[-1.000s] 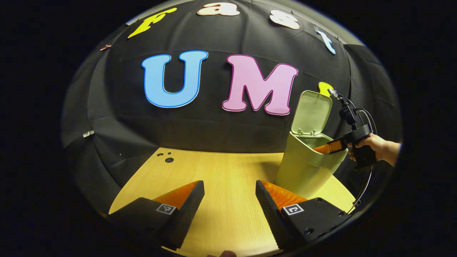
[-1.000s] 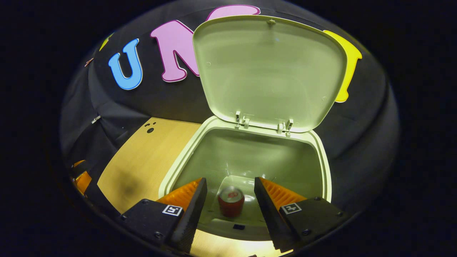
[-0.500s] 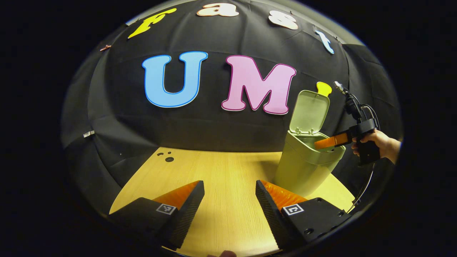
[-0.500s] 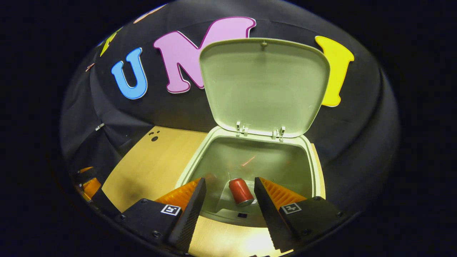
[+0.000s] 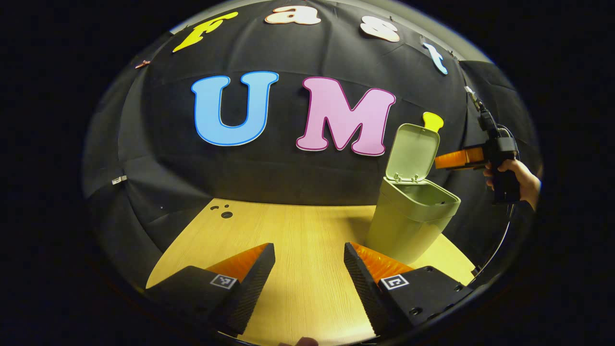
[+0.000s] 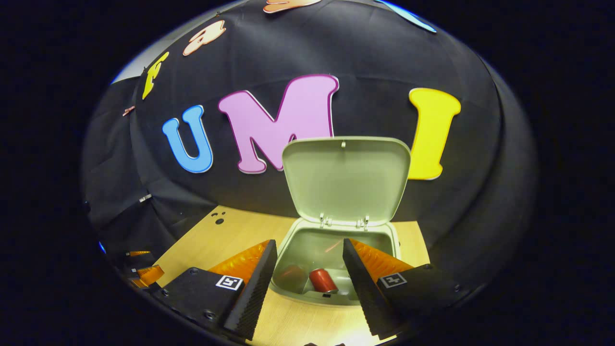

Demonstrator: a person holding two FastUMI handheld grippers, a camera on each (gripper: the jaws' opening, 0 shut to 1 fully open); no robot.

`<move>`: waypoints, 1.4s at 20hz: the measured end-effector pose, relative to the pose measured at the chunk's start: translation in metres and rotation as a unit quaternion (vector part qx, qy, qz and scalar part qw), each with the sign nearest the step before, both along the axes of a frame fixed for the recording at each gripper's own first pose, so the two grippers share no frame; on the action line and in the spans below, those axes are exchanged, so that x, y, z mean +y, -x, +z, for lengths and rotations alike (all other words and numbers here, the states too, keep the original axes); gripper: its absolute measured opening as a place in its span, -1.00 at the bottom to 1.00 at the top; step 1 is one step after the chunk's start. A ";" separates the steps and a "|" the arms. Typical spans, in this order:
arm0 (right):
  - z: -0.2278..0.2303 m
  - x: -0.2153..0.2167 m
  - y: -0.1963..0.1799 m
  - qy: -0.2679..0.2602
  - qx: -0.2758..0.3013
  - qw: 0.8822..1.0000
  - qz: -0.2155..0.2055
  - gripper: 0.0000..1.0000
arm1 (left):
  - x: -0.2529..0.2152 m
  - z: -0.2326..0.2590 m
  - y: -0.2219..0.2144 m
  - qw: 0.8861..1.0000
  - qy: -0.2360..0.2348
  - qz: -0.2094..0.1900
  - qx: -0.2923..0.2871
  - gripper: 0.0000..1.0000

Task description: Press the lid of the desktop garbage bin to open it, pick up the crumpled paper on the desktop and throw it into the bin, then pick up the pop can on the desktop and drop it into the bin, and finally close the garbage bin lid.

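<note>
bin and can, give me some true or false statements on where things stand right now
1. The bin lid stands open. True.
2. The pop can stands on the table. False: it lies inside the bin.
3. The right gripper is shut on the pop can. False: its jaws are open and hold nothing.
4. The left gripper is open, over bare table. True.
5. In the left gripper view, the right gripper reaches down into the bin. False: a hand holds it above and beside the rim.

black cloth wall (image 5: 307, 178), pale wooden table (image 5: 298, 230)
</note>
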State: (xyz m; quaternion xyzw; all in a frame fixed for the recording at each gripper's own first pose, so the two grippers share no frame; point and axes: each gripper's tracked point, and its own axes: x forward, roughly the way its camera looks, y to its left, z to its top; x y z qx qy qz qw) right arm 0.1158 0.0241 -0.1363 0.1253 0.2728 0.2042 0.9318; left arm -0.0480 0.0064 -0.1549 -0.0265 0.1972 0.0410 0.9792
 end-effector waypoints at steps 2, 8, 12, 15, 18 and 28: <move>0.022 -0.006 -0.008 -0.003 -0.030 1.000 -0.009 0.75 | -0.002 0.001 0.001 1.000 0.000 -0.002 -0.001 0.85; 0.074 -0.015 -0.034 0.002 -0.101 0.994 -0.028 0.83 | -0.007 0.003 0.006 1.000 0.002 -0.001 -0.005 0.85; 0.100 -0.019 -0.052 0.007 -0.131 0.991 -0.040 0.84 | -0.006 0.006 0.009 1.000 0.002 0.003 -0.007 0.85; 0.108 -0.018 -0.073 0.008 -0.138 0.989 -0.049 0.84 | -0.005 0.007 0.009 1.000 0.001 0.008 -0.009 0.85; 0.109 -0.021 -0.094 0.015 -0.148 0.987 -0.058 0.84 | -0.001 0.010 0.010 1.000 0.002 0.016 -0.011 0.85; 0.068 -0.012 -0.147 0.020 -0.109 0.991 -0.070 0.84 | 0.013 0.011 0.010 0.999 -0.006 0.040 -0.010 0.86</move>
